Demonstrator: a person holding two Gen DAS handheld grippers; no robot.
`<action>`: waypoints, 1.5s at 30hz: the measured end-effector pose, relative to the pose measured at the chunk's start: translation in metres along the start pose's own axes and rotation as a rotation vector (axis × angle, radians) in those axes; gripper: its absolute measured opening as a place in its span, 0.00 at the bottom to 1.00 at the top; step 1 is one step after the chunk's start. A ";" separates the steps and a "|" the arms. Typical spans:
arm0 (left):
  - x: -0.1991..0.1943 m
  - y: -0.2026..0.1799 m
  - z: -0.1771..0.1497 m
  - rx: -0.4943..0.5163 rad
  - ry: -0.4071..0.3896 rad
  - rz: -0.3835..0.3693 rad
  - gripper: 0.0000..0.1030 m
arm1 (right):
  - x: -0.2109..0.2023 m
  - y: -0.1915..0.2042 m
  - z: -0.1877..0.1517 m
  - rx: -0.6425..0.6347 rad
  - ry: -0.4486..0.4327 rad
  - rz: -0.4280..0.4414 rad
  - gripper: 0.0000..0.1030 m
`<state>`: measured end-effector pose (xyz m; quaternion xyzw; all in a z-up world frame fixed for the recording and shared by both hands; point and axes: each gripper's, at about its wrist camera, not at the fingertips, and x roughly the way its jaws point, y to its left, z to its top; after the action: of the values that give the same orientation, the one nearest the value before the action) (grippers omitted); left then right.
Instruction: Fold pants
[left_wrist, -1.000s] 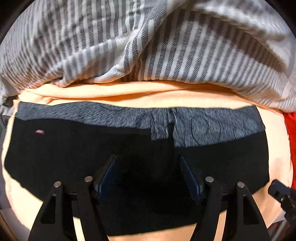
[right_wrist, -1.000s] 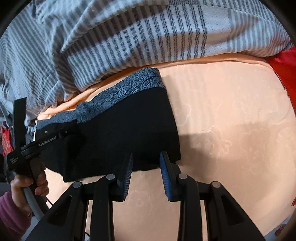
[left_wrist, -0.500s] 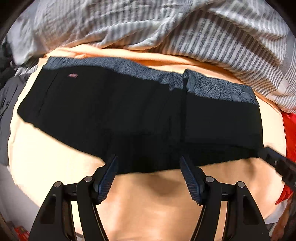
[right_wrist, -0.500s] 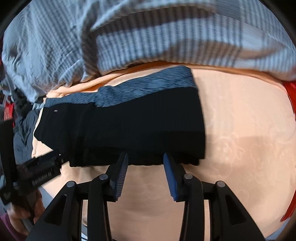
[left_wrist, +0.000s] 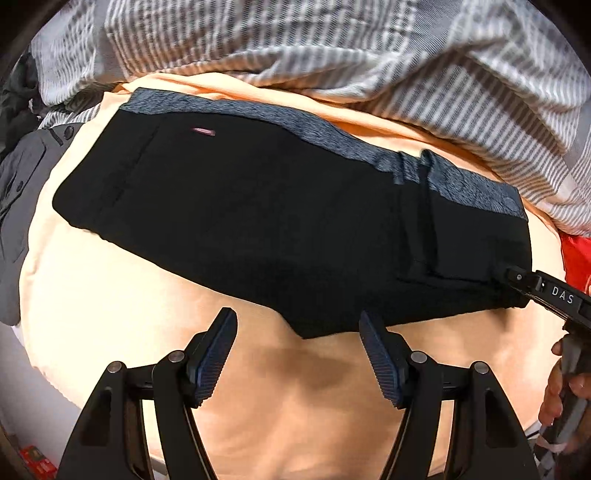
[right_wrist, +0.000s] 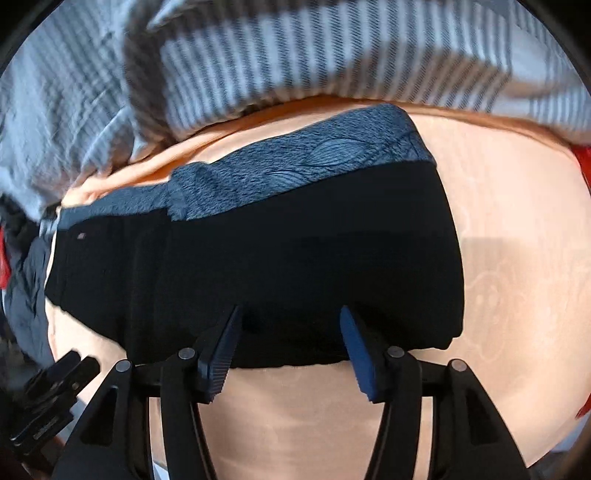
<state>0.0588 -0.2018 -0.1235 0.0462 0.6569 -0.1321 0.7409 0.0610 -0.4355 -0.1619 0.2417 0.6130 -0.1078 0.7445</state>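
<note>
Right wrist view: our right gripper (right_wrist: 290, 338), jaws opening, now overlaps the pants (right_wrist: 295, 266) hem at lower centre, gripping nothing; left gripper (left_wrist: 297, 352) stays wide, empty.

White letters "DAS" on right gripper (left_wrist: 554, 295) body, left wrist view; possibly cut off, rest unreadable.

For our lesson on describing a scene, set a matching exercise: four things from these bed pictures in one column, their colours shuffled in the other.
Things:
1. pants
2. waistband
3. bed sheet
4. blanket

Colours:
A. peach
B. grey and white stripes
C. black
D. blue-grey pattern

Pairs: 1-C, 2-D, 3-A, 4-B
</note>
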 end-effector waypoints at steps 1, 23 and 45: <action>0.000 0.003 0.000 -0.001 -0.002 -0.001 0.68 | 0.000 0.002 -0.001 -0.001 -0.004 -0.007 0.60; 0.005 0.083 0.014 -0.179 0.008 0.016 0.68 | -0.009 0.106 -0.011 -0.210 -0.005 -0.119 0.68; -0.007 0.170 0.019 -0.441 -0.098 -0.222 0.68 | 0.066 0.146 -0.011 -0.216 0.134 -0.103 0.75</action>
<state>0.1201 -0.0423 -0.1318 -0.1952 0.6344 -0.0682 0.7448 0.1335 -0.2955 -0.1933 0.1352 0.6809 -0.0628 0.7170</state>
